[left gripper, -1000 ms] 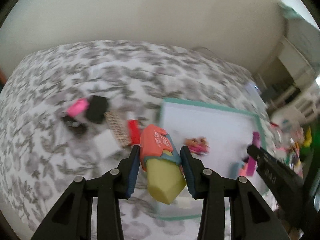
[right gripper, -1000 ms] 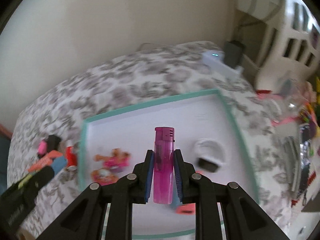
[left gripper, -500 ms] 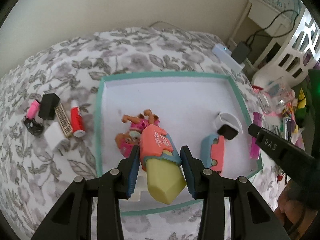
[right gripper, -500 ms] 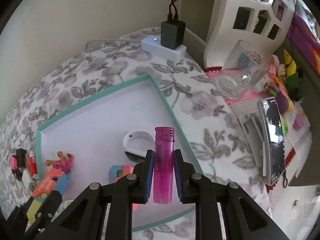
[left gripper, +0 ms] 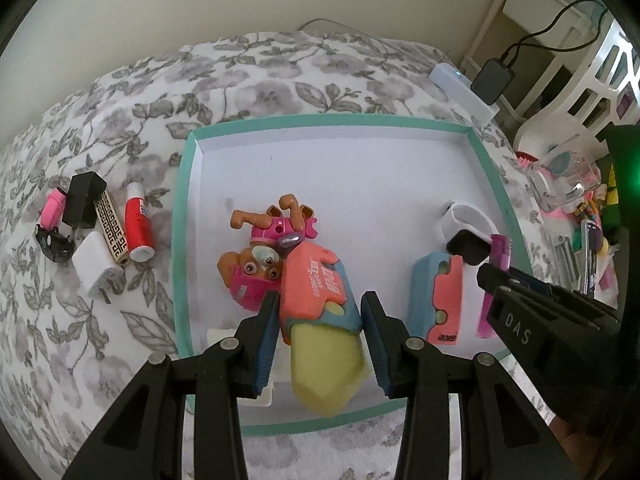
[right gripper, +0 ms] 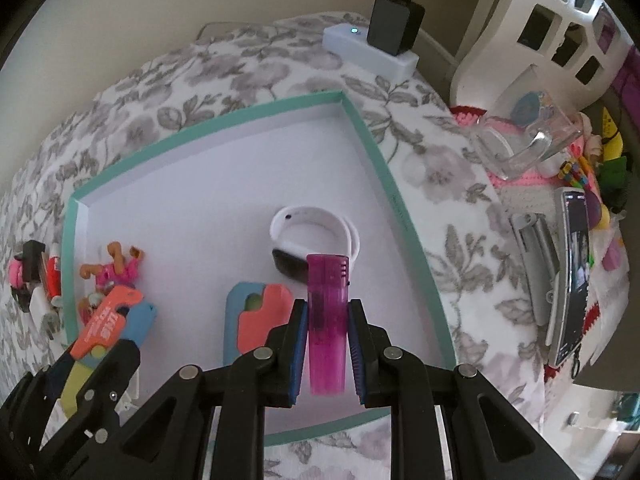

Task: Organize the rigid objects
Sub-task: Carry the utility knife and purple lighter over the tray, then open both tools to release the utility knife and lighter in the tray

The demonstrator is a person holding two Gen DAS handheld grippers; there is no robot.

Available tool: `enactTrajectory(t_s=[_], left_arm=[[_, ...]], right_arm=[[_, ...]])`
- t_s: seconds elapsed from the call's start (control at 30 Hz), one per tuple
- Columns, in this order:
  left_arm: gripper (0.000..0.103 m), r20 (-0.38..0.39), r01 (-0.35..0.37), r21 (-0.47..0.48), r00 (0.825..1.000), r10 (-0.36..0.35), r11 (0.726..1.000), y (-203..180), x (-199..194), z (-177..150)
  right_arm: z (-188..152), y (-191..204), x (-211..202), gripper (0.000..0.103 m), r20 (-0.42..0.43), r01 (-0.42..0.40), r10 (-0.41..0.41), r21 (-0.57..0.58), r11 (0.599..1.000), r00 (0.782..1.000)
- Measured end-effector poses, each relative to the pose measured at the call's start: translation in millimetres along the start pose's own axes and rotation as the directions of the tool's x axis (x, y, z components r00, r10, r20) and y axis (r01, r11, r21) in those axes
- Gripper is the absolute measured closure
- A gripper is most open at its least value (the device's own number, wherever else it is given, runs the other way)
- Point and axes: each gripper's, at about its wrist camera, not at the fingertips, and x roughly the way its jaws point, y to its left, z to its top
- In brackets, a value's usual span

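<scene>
My left gripper point(left gripper: 320, 298) is shut on a coral, blue and yellow toy point(left gripper: 314, 280) and hangs over the near left part of the teal-rimmed white tray point(left gripper: 182, 240). Just beyond the toy, in the tray, lie two pink toy dogs point(left gripper: 262, 248). My right gripper point(right gripper: 328, 304) is shut on a purple lighter point(right gripper: 326, 276), upright over the tray's near right part. In front of it sit a white wristband watch point(right gripper: 312, 232) and a second coral and blue toy point(right gripper: 256, 312). The right gripper point(left gripper: 486, 276) also shows at the right of the left wrist view.
On the floral cloth left of the tray lie a red tube point(left gripper: 138, 226), a patterned lighter point(left gripper: 112, 228), a white charger point(left gripper: 98, 270), a black adapter point(left gripper: 84, 200) and a pink item point(left gripper: 54, 210). Right of the tray: a glass mug point(right gripper: 528, 144), a phone point(right gripper: 574, 272), a power strip point(right gripper: 372, 50).
Both grippers have come over the tray and sunk toward it, each still holding its object. The left one travelled from the tray's left edge; the right one shifted toward the tray's right side.
</scene>
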Motion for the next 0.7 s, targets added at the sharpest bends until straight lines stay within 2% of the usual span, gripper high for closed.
enactTrajectory(t_s=[0.53, 0.57, 0.67, 0.7], left_arm=[[0.062, 0.006, -0.010, -0.022, 1.000, 0.011, 1.000, 7.0, 0.1, 2.1], [0.062, 0.006, -0.009, -0.025, 1.000, 0.010, 1.000, 7.8, -0.2, 2.3], [0.062, 0.009, -0.006, -0.035, 1.000, 0.006, 0.999, 9.5, -2.1, 3.3], [0.062, 0.011, -0.005, -0.037, 1.000, 0.005, 0.999, 9.9, -3.1, 3.7]], right_arm=[[0.0, 1.6, 1.5, 0.080, -0.012, 0.003, -0.003, -0.011, 1.000, 1.000], [0.3, 1.7, 0.9, 0.078, -0.009, 0.004, -0.004, -0.012, 1.000, 1.000], [0.7, 1.4, -2.6, 0.057, 0.004, 0.002, -0.002, -0.003, 1.000, 1.000], [1.0, 1.4, -4.1, 0.056, 0.011, -0.001, 0.001, -0.001, 1.000, 1.000]])
